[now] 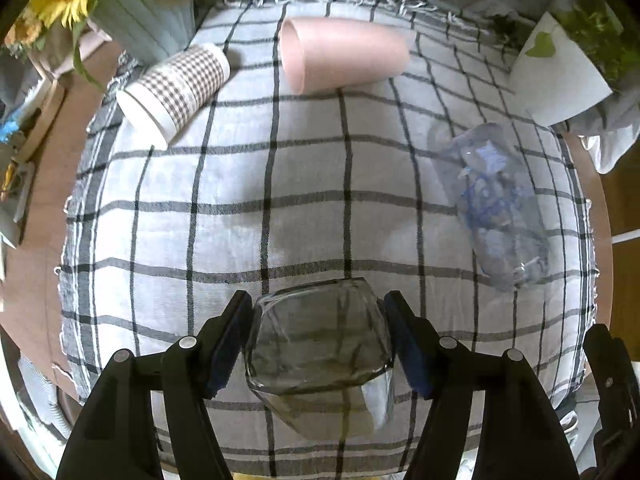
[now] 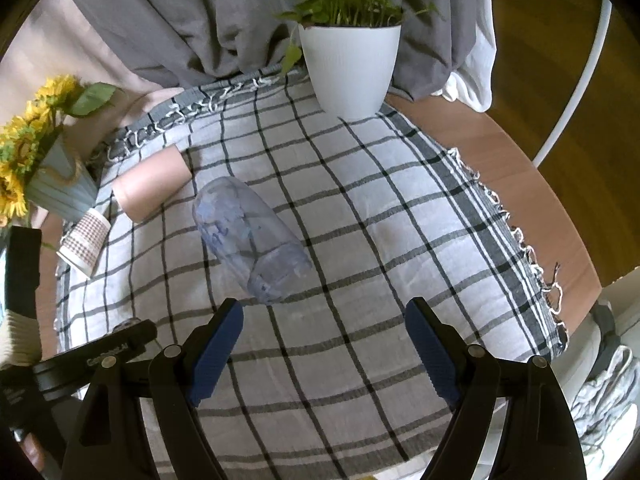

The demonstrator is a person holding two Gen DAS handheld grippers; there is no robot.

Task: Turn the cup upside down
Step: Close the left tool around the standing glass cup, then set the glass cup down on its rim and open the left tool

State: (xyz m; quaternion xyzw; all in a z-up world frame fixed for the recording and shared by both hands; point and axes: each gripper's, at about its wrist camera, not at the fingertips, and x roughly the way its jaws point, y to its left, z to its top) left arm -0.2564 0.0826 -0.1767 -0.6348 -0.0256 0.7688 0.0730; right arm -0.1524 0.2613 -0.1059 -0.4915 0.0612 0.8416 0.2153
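My left gripper (image 1: pixel 318 336) is shut on a clear, squarish glass cup (image 1: pixel 320 344), held between its blue pads above the checked cloth (image 1: pixel 280 184). A clear blue-tinted plastic cup (image 1: pixel 492 204) lies on its side to the right; it also shows in the right wrist view (image 2: pixel 248 236). A pink cup (image 1: pixel 340 54) and a brown-checked paper cup (image 1: pixel 176 88) lie on their sides at the far edge. My right gripper (image 2: pixel 324 344) is open and empty, just short of the blue-tinted cup.
A white plant pot (image 2: pixel 348 68) stands at the far right of the cloth. A ribbed blue vase with sunflowers (image 2: pixel 52 176) stands at the far left. The wooden table edge (image 2: pixel 520 168) runs along the right.
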